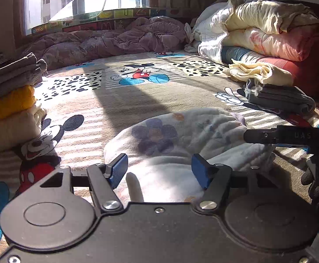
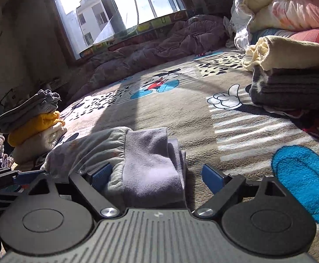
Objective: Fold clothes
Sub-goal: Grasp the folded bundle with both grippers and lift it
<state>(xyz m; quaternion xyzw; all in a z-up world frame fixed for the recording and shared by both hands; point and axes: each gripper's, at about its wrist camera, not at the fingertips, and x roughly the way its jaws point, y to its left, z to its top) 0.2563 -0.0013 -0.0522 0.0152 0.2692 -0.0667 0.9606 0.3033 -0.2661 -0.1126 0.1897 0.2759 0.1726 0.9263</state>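
A white garment with a flower print (image 1: pixel 181 140) lies folded in a low mound on the cartoon-mouse blanket (image 1: pixel 137 96). My left gripper (image 1: pixel 159 171) is open, its blue pads on either side of the garment's near edge. In the right wrist view the same garment (image 2: pixel 146 160) shows its grey-lilac lining and elastic hem. My right gripper (image 2: pixel 157 175) is open around that end, jaws wide apart. The right gripper also shows in the left wrist view (image 1: pixel 291 137) at the garment's right side.
A stack of folded clothes, grey on yellow on cream (image 1: pixel 10 100), stands at the left. A folded dark grey knit with a cream cloth on it (image 1: pixel 277 96) lies at the right. Piled quilts (image 1: pixel 269 28) and a purple duvet (image 1: pixel 115 39) line the back.
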